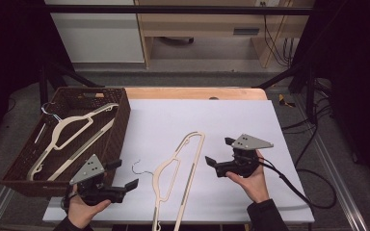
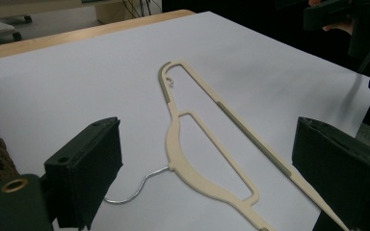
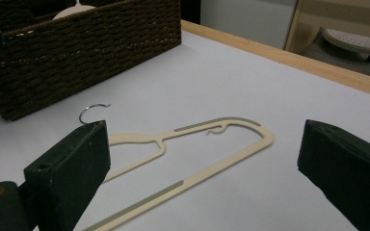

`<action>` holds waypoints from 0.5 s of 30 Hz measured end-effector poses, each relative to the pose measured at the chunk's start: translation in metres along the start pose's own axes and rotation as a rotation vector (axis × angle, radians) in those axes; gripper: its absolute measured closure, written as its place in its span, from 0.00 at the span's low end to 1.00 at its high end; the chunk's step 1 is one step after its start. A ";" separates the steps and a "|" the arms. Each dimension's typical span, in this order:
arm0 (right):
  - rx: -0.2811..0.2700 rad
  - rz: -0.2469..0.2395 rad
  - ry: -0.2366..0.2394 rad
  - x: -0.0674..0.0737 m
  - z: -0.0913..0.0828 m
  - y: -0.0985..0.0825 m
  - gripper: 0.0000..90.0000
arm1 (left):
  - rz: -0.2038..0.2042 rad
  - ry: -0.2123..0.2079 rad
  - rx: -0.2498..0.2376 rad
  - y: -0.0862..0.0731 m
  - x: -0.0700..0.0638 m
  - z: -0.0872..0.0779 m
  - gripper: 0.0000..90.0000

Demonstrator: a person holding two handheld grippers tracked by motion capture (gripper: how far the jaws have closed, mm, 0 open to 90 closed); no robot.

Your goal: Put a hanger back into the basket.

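**Both grippers open beside the hanger on the white sheet**

A cream plastic hanger (image 1: 178,168) lies flat on the white sheet (image 1: 231,120), in the lower middle of the high view. Its thin metal hook (image 1: 139,168) points to the left of the frame, and its long bar runs from the bottom edge up toward the centre.

The left gripper (image 1: 123,175) is in the lower left of the high view, held in the person's left hand (image 1: 84,209). Its jaws stand wide apart and nothing is between them. They point toward the hook, which is near but not touching. In the left gripper view the hanger (image 2: 207,144) lies on the sheet between the two black jaws and farther away, and the hook (image 2: 135,190) is close to the left jaw.

The right gripper (image 1: 219,154) is at the right of centre in the high view, held in the right hand (image 1: 250,183). Its jaws are also open and hold nothing. They point left toward the hanger, with a gap of bare sheet between. In the right gripper view the hanger (image 3: 192,154) lies beyond the open jaws.

A dark wicker basket (image 1: 118,127) stands at the left edge of the sheet, with another cream hanger (image 1: 70,132) inside it.
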State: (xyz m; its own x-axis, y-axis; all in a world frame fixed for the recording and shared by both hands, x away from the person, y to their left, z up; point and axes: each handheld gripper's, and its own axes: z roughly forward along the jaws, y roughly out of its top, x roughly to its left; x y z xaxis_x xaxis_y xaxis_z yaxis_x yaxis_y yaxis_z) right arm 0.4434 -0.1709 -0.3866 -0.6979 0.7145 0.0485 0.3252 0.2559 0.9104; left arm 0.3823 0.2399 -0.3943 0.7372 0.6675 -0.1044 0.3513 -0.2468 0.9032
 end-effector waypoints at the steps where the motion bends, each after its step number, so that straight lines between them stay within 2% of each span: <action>1: 0.004 0.002 0.006 0.002 0.003 0.001 0.05 | -0.003 0.000 0.004 -0.002 0.000 0.001 0.11; 3: 0.009 -0.005 0.014 0.004 0.008 0.002 0.06 | -0.004 0.000 0.016 -0.006 -0.001 0.002 0.11; 6: 0.016 -0.010 0.027 0.008 0.016 0.005 0.07 | 0.015 0.006 0.032 -0.011 -0.001 0.003 0.11; 10: 0.025 -0.017 0.039 0.014 0.029 0.010 0.09 | 0.003 -0.004 0.043 -0.016 -0.001 0.004 0.11; 13: 0.041 -0.037 0.054 0.020 0.041 0.013 0.09 | 0.029 0.001 0.045 -0.019 -0.003 0.005 0.11; 15: 0.051 -0.047 0.058 0.024 0.047 0.015 0.10 | 0.022 -0.019 0.050 -0.020 -0.004 0.005 0.11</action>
State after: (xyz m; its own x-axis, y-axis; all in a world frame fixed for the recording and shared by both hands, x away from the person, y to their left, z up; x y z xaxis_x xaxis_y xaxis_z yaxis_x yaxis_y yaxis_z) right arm 0.4615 -0.1196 -0.3905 -0.7487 0.6621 0.0315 0.3225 0.3223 0.8900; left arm 0.3753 0.2385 -0.4144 0.7560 0.6479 -0.0930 0.3627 -0.2965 0.8835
